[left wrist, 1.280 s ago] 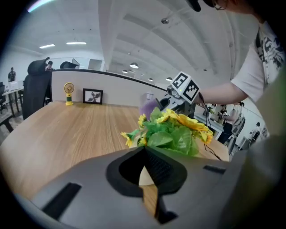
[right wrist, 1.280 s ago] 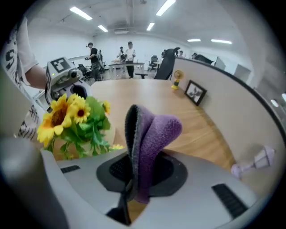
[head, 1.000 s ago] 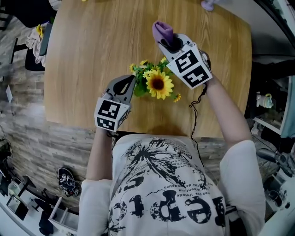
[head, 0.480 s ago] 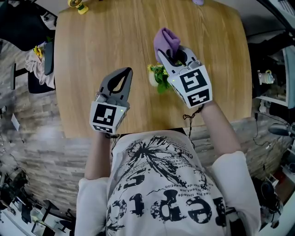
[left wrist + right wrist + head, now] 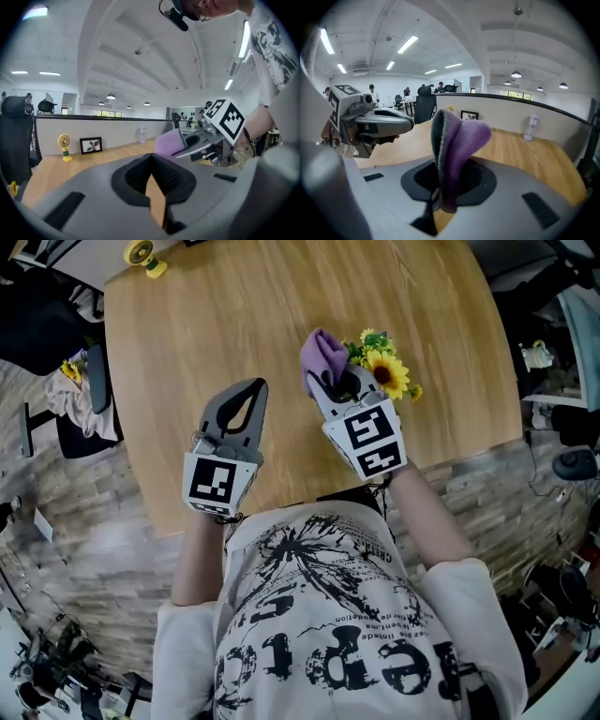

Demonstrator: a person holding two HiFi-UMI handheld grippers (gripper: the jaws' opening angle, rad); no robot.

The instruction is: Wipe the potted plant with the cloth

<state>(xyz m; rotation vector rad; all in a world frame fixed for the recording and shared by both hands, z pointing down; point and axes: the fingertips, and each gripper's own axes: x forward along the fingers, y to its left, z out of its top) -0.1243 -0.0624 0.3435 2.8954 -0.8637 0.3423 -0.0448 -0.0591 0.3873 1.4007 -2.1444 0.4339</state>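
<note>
The plant (image 5: 384,371) stands on the table (image 5: 234,315); cloth (image 5: 322,354) just left of it.

Fuzzy fleece cloth (image 5: 322,351), smooth matt wood-grain table (image 5: 216,306), matt grey plastic left gripper (image 5: 258,385)

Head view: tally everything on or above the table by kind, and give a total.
grippers: 2 (left gripper, right gripper)
purple cloth: 1
potted plant: 1
yellow fan: 1
total: 5
</note>
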